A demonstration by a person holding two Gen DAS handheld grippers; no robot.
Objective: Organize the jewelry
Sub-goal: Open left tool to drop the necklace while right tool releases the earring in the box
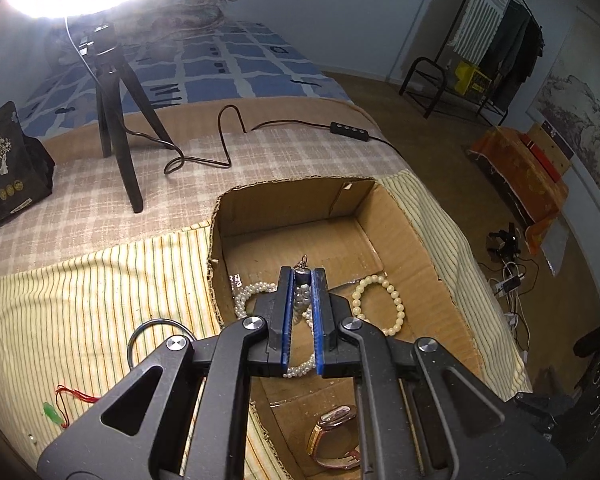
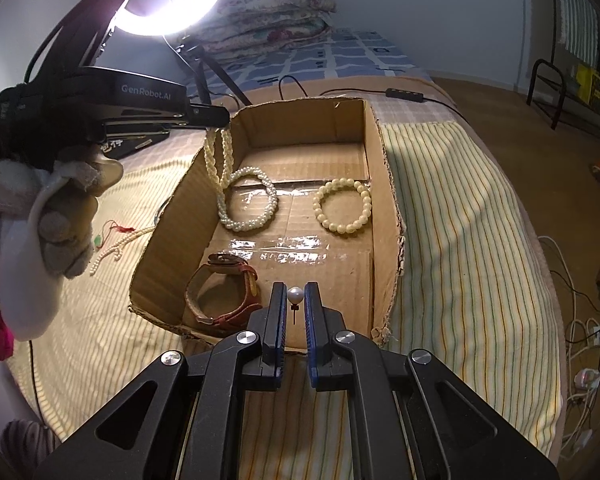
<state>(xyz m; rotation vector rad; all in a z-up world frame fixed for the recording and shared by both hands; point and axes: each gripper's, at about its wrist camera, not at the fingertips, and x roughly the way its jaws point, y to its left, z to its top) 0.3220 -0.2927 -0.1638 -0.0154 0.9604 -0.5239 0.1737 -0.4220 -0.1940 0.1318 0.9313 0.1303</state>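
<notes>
My left gripper [image 1: 302, 274] is shut on a twisted pearl strand [image 1: 303, 298], whose metal clasp pokes out above the fingertips. In the right wrist view this left gripper [image 2: 221, 117] hangs over the cardboard box [image 2: 382, 184], and the pearl strand [image 2: 219, 160] dangles down to the box floor by a coiled pearl bracelet [image 2: 252, 204]. My right gripper [image 2: 295, 287] is shut on a pearl stud [image 2: 295, 294] with a thin pin, above the box's near wall. A big-bead bracelet [image 2: 342, 206] and a red-strapped watch [image 2: 224, 292] lie in the box.
The box [image 1: 420, 240] sits on a striped cloth [image 1: 80, 300] over a bed. On the cloth to its left lie a dark bangle [image 1: 156, 340], a green pendant on red cord [image 1: 54, 414] and a thin pearl necklace [image 2: 116, 248]. A ring-light tripod [image 1: 116, 120] and cable stand behind.
</notes>
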